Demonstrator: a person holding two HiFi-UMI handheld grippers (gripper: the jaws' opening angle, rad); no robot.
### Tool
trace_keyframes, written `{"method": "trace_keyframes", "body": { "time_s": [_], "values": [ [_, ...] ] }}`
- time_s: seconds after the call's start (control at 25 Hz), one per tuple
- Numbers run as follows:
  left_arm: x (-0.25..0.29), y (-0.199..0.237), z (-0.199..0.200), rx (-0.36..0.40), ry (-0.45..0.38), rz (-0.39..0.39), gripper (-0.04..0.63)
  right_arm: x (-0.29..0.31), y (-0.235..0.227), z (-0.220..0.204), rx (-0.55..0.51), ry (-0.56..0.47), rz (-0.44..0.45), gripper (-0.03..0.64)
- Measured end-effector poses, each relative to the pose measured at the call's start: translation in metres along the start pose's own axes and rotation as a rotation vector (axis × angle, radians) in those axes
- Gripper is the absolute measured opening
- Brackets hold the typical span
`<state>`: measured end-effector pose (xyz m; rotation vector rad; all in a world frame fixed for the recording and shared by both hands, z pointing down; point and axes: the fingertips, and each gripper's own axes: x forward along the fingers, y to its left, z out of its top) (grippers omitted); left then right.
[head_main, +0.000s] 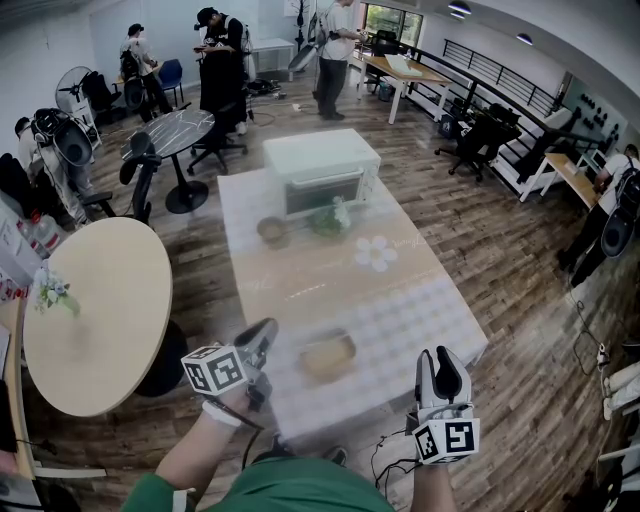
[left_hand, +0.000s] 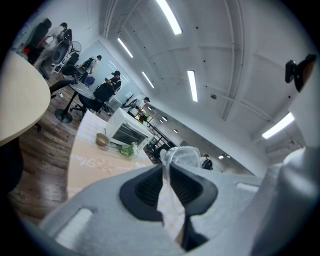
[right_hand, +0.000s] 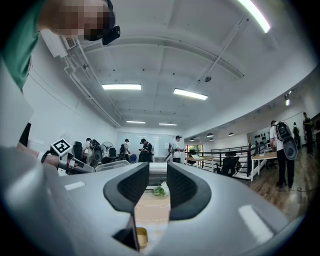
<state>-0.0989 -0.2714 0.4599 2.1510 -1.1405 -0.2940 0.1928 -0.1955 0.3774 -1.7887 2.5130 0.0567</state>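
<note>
My left gripper hovers over the near left edge of the cloth-covered table. In the left gripper view my left gripper is shut on a thin clear plastic bag that sticks up past the fingertips. A tan container sits on the cloth just right of it. My right gripper is at the near right corner of the table. In the right gripper view my right gripper has its jaws a narrow gap apart with nothing between them, and the tan container shows low in that gap.
At the table's far end stands a white toaster oven, with a small bowl and leafy greens in front of it. A round beige table is close on the left. Office chairs and several people fill the back of the room.
</note>
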Motion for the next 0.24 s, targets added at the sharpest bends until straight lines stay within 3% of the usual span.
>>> {"method": "trace_keyframes", "body": {
  "time_s": [0.24],
  "values": [
    [0.001,-0.0027,-0.0019,-0.004,-0.001,-0.003,0.041,-0.0023,-0.0023,-0.0004,-0.002,-0.002,0.001,0.109]
  ]
}}
